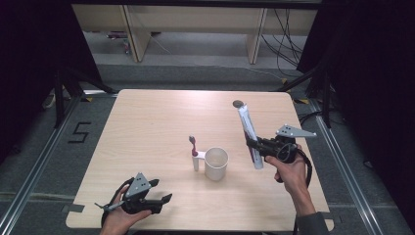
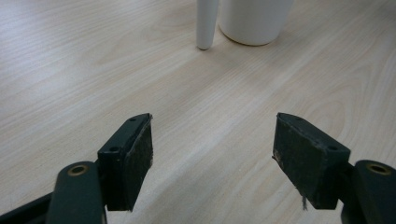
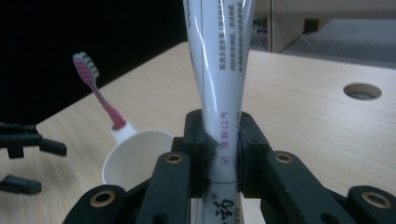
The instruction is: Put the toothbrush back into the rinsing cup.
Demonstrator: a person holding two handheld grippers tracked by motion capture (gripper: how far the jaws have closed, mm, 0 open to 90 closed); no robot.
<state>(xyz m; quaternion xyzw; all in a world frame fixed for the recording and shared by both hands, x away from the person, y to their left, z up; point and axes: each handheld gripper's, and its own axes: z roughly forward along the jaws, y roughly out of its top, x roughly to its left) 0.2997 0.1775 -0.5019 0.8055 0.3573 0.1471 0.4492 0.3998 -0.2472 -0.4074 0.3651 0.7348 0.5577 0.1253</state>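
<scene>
The right gripper (image 1: 252, 143) was clamped on a white toothpaste tube (image 1: 248, 133), its jaws pinching the tube's narrow lower part while the tube stood nearly upright above the light wooden table (image 1: 147, 117), to the right of a white cup (image 1: 216, 163). In the right gripper view the tube (image 3: 219, 70) rose between the closed pads, printed with small characters. A pink toothbrush (image 1: 194, 147) stood bristles-up in a white holder just left of the cup. The left gripper (image 1: 164, 192) rested near the table's front edge, jaws spread wide with nothing between them.
</scene>
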